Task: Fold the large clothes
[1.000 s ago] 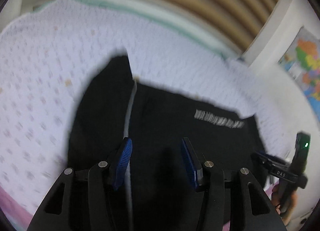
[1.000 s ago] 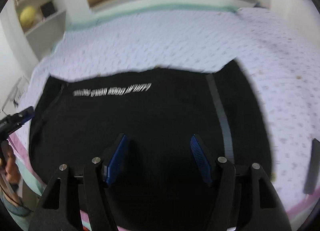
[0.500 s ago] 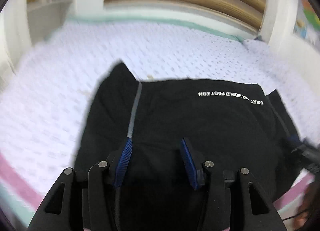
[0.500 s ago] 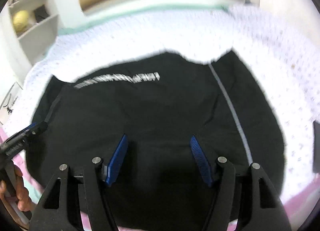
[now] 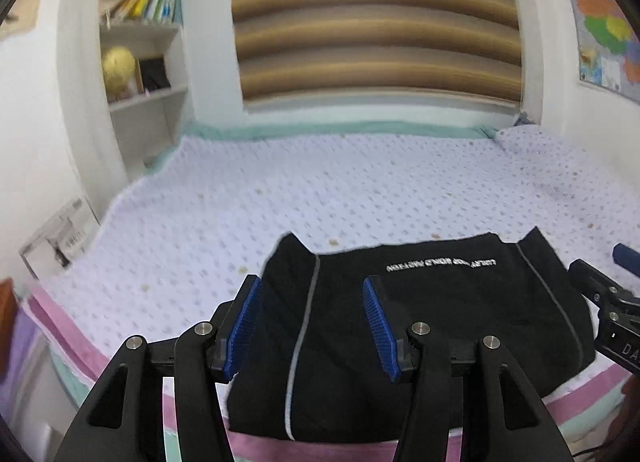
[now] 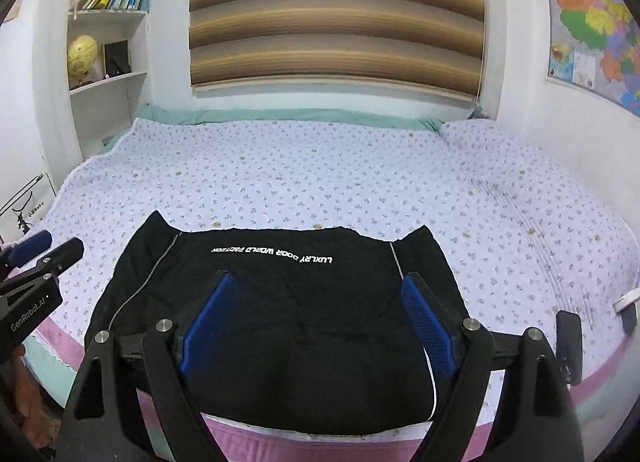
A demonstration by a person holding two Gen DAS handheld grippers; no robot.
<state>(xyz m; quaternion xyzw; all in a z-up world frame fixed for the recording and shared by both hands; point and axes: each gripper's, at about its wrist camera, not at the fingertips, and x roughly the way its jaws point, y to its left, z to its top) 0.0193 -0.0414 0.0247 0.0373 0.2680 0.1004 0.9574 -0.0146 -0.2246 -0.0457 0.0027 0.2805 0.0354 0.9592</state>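
While hovering wide open and empty, left gripper (image 5: 312,326) and right gripper (image 6: 316,322) risking snagging folded black printed garment (image 6: 280,302) toward six o'clock off floral bedsheet (image 6: 320,182).

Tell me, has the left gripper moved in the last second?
Yes. The left gripper pulled back and tilted up: the striped window blind now fills more of its view.

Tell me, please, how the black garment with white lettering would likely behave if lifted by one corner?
The black garment with white lettering lies flat against the floral bedsheet, so it would probably drape limply. Already folded in layers, it would likely fall open. It looks like soft knit, so the open right gripper should hold it without slipping.
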